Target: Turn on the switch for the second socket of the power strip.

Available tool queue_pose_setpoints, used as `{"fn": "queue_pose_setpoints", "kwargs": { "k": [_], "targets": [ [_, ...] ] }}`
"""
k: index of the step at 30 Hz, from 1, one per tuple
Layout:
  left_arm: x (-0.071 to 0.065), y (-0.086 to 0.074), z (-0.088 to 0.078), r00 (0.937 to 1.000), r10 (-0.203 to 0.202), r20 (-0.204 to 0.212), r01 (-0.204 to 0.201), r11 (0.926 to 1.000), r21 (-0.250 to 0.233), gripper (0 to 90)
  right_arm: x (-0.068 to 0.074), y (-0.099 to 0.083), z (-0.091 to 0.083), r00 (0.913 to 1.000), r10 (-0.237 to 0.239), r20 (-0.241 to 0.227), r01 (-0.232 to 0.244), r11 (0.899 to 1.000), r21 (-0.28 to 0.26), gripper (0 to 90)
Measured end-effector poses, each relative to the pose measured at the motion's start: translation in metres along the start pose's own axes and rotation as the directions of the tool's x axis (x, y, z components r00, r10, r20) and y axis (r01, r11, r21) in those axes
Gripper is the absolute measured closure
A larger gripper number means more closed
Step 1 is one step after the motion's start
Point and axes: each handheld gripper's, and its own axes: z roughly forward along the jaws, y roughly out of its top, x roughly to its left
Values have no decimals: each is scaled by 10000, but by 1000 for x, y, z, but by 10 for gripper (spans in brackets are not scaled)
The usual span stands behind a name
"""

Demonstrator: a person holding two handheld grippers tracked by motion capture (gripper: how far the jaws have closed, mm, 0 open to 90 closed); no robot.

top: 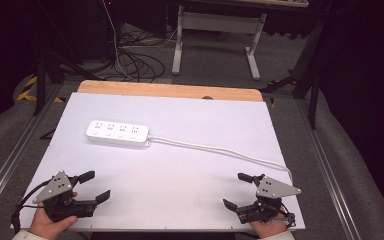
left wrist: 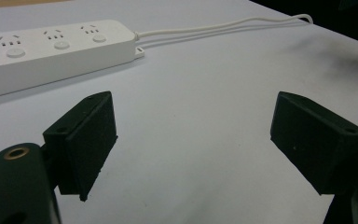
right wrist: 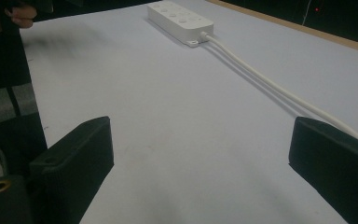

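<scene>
While both grippers' fingers gape wide and empty, the power strip [top: 118,134] lies well beyond them.

The white desk [top: 180,165] is evenly and brightly lit from above, while the room behind is dark. Shadows are soft; the gripper views look grainy, with near jaws slightly blurred.

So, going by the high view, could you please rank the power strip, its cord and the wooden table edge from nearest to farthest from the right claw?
1. Cord: passes just beside the right claw.
2. Power strip: left of centre, farther back.
3. Wooden table edge: along the far side.
</scene>
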Motion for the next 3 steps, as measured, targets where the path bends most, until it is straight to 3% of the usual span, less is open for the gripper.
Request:
{"fn": "queue_pose_setpoints", "kwargs": {
  "k": [1,3],
  "targets": [
    [0,0,0,9999,-131,40,131,9999,-9,149,0,0,0,10000,17,-19,-17,10000,19,69],
    [1,0,0,9999,-7,-126,8,10000,29,144,0,0,1,10000,35,-26,-35,9999,94,68]
  ]
}}
